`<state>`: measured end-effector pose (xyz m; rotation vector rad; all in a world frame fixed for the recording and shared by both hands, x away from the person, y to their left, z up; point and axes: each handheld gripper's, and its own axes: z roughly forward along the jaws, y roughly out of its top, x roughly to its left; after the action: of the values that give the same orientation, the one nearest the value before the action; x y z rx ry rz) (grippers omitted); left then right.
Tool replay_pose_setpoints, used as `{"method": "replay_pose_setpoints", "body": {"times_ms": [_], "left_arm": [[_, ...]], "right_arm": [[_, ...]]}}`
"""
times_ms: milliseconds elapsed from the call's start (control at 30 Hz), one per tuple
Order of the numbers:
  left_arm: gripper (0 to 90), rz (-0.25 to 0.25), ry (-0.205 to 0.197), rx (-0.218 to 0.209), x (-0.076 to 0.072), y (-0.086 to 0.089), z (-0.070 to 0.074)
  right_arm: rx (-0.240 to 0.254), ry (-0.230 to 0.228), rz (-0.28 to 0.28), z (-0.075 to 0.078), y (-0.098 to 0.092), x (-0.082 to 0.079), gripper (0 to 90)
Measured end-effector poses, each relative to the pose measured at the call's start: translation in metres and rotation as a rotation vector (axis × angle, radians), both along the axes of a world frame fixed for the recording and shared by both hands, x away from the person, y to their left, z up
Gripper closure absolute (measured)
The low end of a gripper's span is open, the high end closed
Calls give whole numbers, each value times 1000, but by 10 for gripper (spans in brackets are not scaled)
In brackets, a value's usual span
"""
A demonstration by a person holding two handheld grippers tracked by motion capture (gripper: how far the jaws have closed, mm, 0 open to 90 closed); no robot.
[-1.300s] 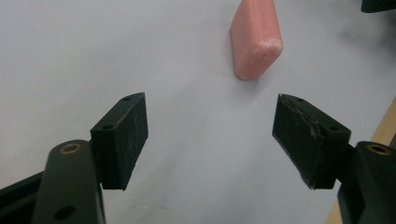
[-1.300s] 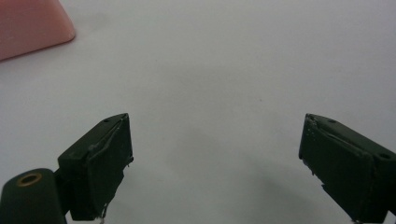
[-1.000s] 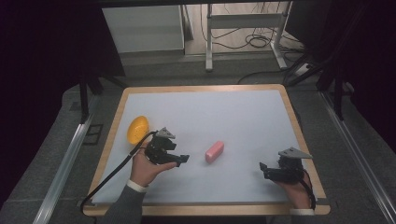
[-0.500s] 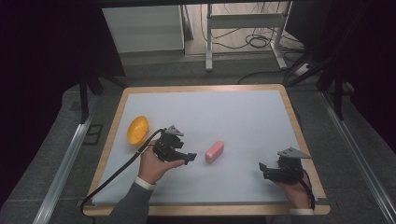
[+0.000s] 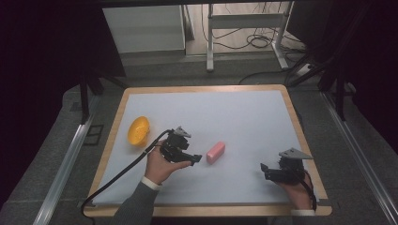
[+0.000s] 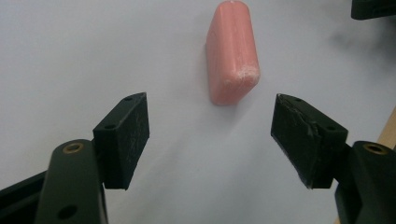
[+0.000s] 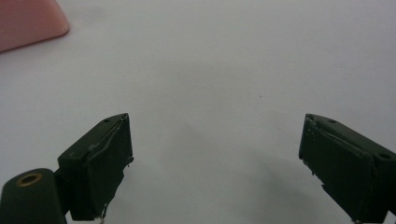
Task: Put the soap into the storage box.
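Soap-like pink rounded block (image 5: 216, 152) lies flat on the pale desk (image 5: 244, 117), a little toward six o'clock from the desk's middle. We hold our left gripper (image 5: 197, 159) at the block's nine o'clock, just beside it and not touching; in the left gripper view its jaws stand spread, with the block (image 6: 232, 51) ahead of them at twelve o'clock. Our right gripper (image 5: 264, 168) rests well apart at four o'clock, jaws spread wide over bare desk. An orange plastic bowl (image 5: 138, 130) sits near the desk's nine o'clock edge.
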<state>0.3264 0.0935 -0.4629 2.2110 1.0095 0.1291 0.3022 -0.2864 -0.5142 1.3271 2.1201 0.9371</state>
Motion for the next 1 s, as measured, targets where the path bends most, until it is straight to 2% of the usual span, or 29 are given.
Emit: {"method": "replay_pose_setpoints", "body": {"times_ms": [167,267,333,400,467,533,733,800,1000], "left_arm": [[286,-2,2,7,-1,-4,-3],[286,-19,-4,40,-1,-10,-3],[285,-30,-9,35,-2,-15,-1],[287,-27,1,9,1,-18,-1],[287,-29,-4,40,3,-22,-2],[286,-41,0,37,4,-28,-2],[292,-36,-2,45,11,-41,-2],[293,-23,0,38,14,-43,-3],[298,-2,14,53,20,-45,-10]], "right_arm": [[-4,1,3,-1,1,0,94],[-7,2,4,-1,1,1,94],[-8,5,4,-2,1,1,94],[-10,5,3,-2,2,1,94],[-12,6,5,-2,1,1,94],[-12,6,4,-2,1,1,94],[-15,6,5,-3,0,1,94],[-13,5,8,-3,0,1,94],[-14,10,8,-4,1,2,94]]}}
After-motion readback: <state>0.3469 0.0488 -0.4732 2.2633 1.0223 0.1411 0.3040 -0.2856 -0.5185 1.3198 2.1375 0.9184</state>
